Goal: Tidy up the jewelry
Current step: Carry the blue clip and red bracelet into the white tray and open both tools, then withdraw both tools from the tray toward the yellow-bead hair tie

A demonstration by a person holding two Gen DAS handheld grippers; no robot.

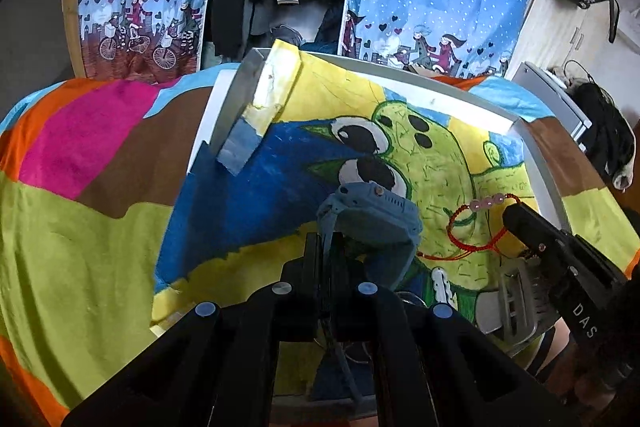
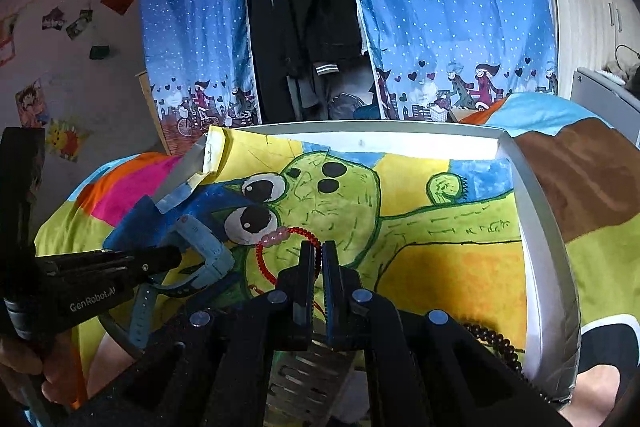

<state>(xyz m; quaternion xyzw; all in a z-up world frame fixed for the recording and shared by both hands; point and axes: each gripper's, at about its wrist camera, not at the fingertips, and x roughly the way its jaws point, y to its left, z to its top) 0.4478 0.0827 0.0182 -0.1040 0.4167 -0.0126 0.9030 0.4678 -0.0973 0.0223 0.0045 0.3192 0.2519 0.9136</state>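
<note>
With our left gripper [image 1: 328, 247] clamped on the blue watch [image 1: 372, 219] strap and our right gripper [image 2: 319, 255] pinching the red bracelet [image 2: 280, 247] cord above the tray [image 2: 536, 227], either thin band could slip free if tugged.

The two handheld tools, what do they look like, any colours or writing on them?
Both are matte black plastic. The left tool has a long boxy body printed "GenRobot.AI" in white. The right tool carries white letters "DAS" on its side and small metal screws. Seen from their own cameras, each has flat black fingers on angular linkages with round silver pivot caps. No sleeves are visible.
</note>
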